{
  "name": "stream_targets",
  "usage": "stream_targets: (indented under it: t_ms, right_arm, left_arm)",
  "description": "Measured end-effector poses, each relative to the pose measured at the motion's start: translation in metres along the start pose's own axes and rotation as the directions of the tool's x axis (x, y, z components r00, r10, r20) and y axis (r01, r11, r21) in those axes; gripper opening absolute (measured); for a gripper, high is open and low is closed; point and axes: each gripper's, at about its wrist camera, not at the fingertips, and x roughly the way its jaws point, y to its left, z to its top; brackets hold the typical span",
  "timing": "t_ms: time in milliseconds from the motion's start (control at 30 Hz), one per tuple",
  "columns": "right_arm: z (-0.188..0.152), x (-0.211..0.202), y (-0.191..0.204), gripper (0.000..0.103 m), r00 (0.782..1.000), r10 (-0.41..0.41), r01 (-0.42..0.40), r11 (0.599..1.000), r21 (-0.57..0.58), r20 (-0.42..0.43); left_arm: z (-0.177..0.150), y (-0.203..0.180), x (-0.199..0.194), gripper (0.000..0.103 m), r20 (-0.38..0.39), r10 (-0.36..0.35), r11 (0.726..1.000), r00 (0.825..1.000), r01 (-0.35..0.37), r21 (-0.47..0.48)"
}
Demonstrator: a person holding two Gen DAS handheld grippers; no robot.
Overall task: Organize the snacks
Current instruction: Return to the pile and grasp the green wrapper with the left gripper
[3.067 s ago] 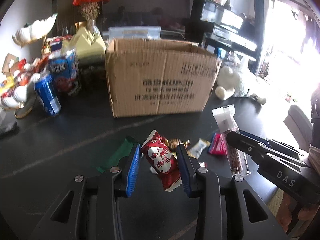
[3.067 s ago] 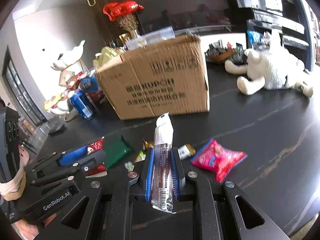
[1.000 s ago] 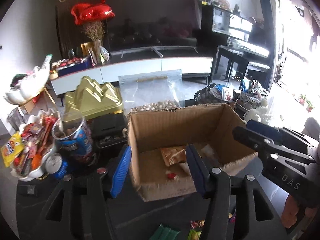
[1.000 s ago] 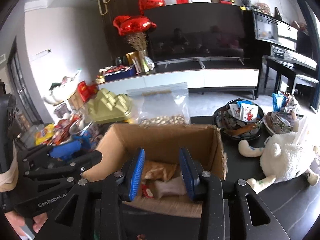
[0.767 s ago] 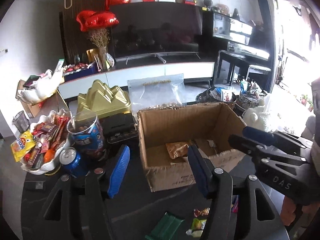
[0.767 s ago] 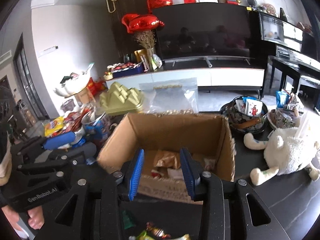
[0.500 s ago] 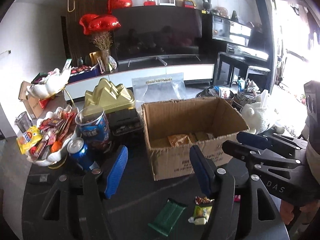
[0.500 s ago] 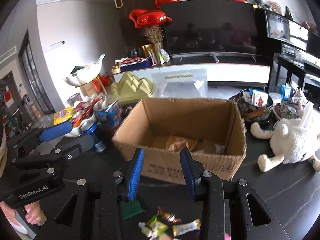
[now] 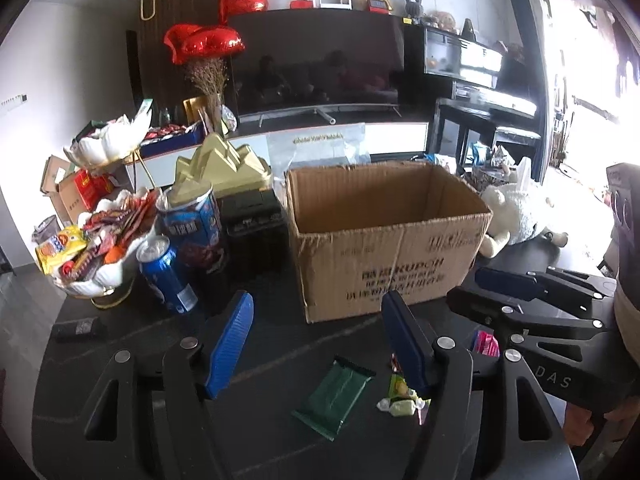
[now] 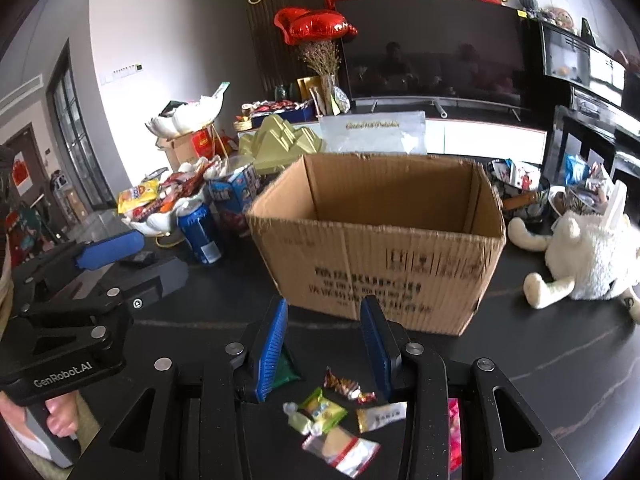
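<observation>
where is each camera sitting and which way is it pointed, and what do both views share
Left wrist: sits on the left gripper, looking forward and down over the dark table at the cardboard box; its jaws are opening with nothing between them; the right gripper shows at right.
Right wrist: sits on the right gripper, facing the same box with loose candies below; its open jaws hold nothing; the left gripper and a hand show at left.
Shared: the box, green packet, blue can, plush toy.

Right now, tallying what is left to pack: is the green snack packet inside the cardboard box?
No: the green snack packet lies on the dark tabletop in front of the cardboard box.
</observation>
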Motion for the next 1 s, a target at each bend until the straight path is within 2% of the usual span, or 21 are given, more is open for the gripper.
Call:
stream_targets:
  t_ms: [200,433,633,1000]
  right_arm:
    - [-0.018,0.012,-0.005,0.039,0.999,0.013,-0.012,1.000,0.020,-0.038]
    - [-0.030,0.027,-0.015,0.039,0.998,0.006,-0.004,0.999,0.039,-0.067]
    - [-0.041,0.046,-0.019,0.039,0.992,0.014,-0.009,0.999,0.041,-0.126]
    - [-0.057,0.072,-0.024,0.039,0.978,-0.001,0.007,1.000,0.028,-0.208]
  left_arm:
    - [-0.020,0.000,0.013,0.067,-0.029,-0.001,0.999,1.000,0.000,-0.038]
    - [-0.034,-0.004,0.032,0.070,-0.068,-0.013,1.000,0.998,0.012,-0.002]
    - [-0.044,-0.005,0.048,0.070,-0.116,-0.032,0.999,0.993,0.032,0.002]
    - [-0.062,-0.008,0.085,0.071,-0.255,-0.069,0.997,0.965,0.077,0.023]
